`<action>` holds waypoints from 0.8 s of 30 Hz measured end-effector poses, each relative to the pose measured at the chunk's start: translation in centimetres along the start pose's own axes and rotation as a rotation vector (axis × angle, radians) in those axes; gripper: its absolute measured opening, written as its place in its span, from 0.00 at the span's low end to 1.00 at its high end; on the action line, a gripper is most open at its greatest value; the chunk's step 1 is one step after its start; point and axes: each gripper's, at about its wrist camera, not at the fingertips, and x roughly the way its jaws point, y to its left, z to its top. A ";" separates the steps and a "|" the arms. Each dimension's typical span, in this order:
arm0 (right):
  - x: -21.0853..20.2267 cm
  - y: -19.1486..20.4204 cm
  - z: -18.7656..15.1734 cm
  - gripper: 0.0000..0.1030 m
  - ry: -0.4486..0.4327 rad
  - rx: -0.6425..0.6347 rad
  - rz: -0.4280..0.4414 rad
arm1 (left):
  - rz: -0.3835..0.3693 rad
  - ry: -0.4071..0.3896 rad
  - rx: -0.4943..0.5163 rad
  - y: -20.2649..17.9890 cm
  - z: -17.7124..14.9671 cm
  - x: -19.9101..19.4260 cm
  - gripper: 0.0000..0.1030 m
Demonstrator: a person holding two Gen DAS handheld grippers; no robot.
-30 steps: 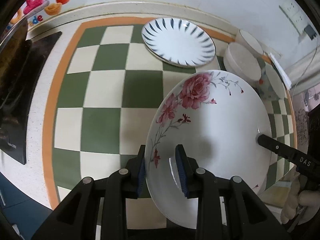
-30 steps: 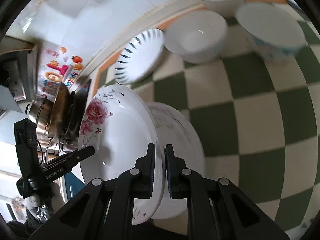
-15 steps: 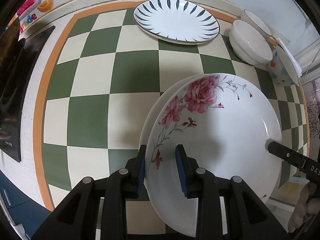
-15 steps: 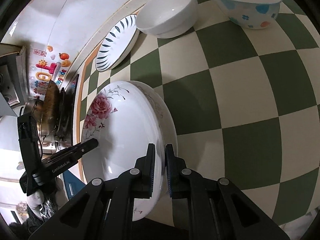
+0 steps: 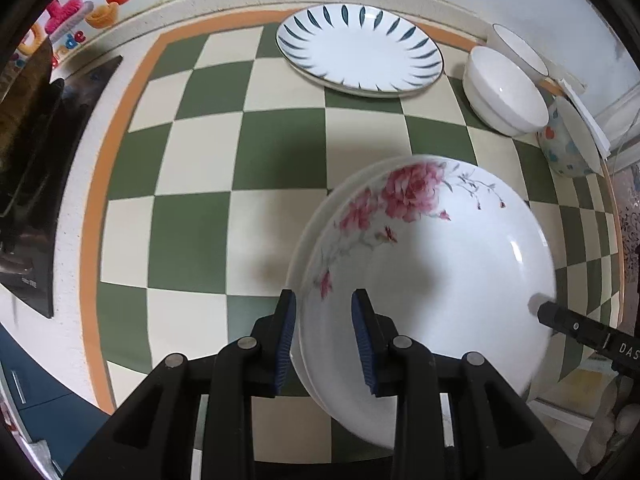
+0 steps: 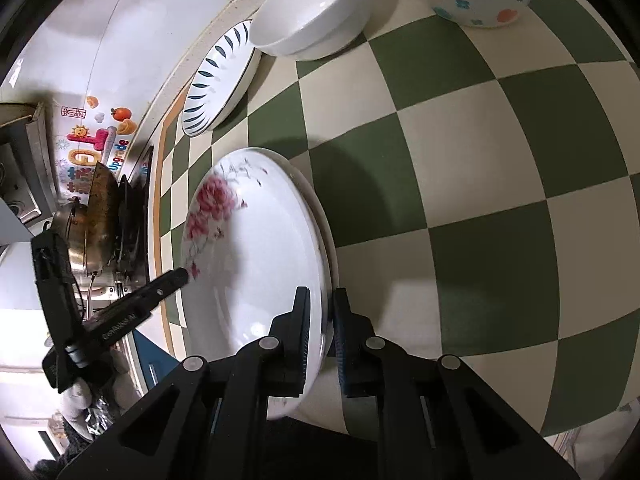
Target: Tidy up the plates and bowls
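Note:
A white plate with pink roses [image 5: 432, 264] sits on top of a second white plate whose rim [image 5: 304, 240] shows under its left edge. My left gripper [image 5: 324, 336] straddles the near rims of both plates; whether the pads press on them is unclear. My right gripper [image 6: 320, 336] is shut on the rose plate's rim [image 6: 256, 248] from the opposite side, and its black finger shows in the left wrist view [image 5: 568, 324]. A blue-leaf plate [image 5: 360, 52] lies at the back of the checkered counter.
Two white bowls [image 5: 504, 92] and a spotted bowl [image 5: 568, 140] stand at the back right. A black stove [image 5: 28, 184] with a pot [image 6: 88, 232] lies to the left. Green and cream checkered counter [image 5: 208, 152] spreads between the plates.
The rose plate has come down and settled flatter onto the plate beneath it. Both grippers stay at its rim.

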 end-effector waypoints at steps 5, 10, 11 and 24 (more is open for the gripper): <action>-1.6 0.4 0.3 0.14 -0.024 0.004 0.019 | 0.001 -0.013 -0.018 0.6 0.1 -1.4 0.26; -4.8 3.3 2.4 0.19 -0.074 -0.038 0.018 | -0.025 -0.065 -0.054 1.3 1.8 -5.0 0.26; -5.2 4.0 2.9 0.26 -0.082 -0.049 0.018 | -0.031 -0.078 -0.063 1.5 2.6 -5.7 0.26; -1.0 13.5 21.7 0.41 -0.134 -0.119 -0.096 | -0.053 -0.036 -0.133 7.1 19.4 -0.4 0.32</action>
